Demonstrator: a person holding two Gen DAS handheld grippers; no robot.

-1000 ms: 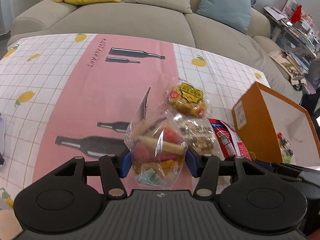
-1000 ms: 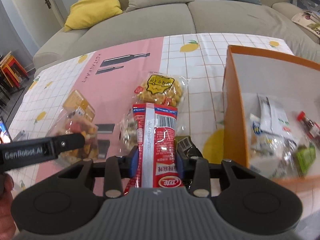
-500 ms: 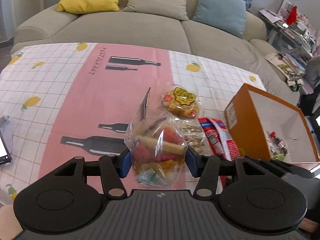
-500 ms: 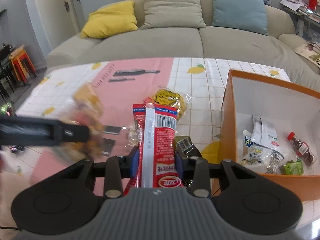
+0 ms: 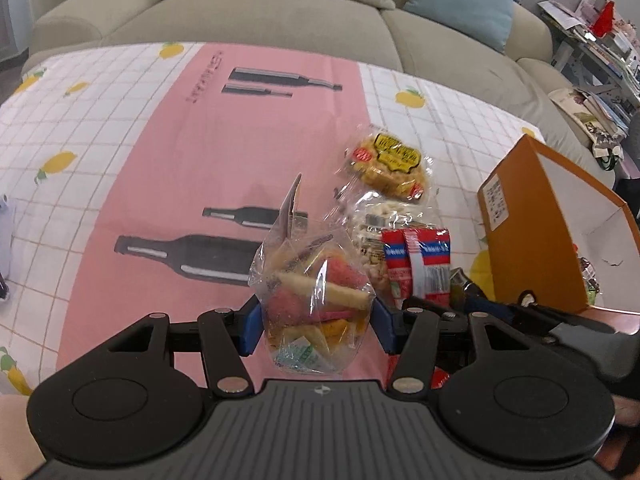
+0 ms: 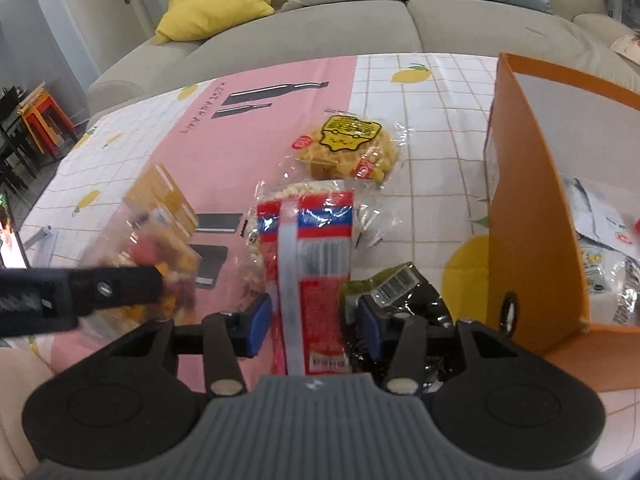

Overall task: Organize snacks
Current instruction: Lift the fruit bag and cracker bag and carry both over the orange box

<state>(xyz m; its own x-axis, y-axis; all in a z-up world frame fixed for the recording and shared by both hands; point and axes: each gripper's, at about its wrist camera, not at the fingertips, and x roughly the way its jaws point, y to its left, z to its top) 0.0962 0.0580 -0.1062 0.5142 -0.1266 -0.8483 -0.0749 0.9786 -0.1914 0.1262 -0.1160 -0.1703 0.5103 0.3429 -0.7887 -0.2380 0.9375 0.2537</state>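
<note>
Right, left tool (image 5: 316, 320): blue pads closed in on a clear bag of mixed snacks (image 5: 316, 292), pink, cream and orange pieces inside, bag standing between the fingers with its header flap sticking up. Right tool (image 6: 313, 322): pads close beside a red snack packet (image 6: 306, 276) held upright, white seam strip facing the camera; a sliver of gap shows on the right pad side, so contact there is hard to confirm. Just beside the right pad sits a dark crinkled wrapper (image 6: 400, 292) with a barcode, on the counter (image 5: 120, 152). Left tool also shows in the right wrist view, blurred, at left with its bag. Behind the red packet: a clear bag of pale puffed pieces (image 5: 372, 220), then a round pack of yellow snacks (image 6: 348, 148) with a yellow label, both lying on the pink and white checked cloth. To the right, an orange box (image 6: 528, 200), open, white inside, with several small packets (image 6: 600, 236) already in it. Beyond the counter, a beige sofa (image 5: 280, 12) with yellow, grey and blue cushions.
</note>
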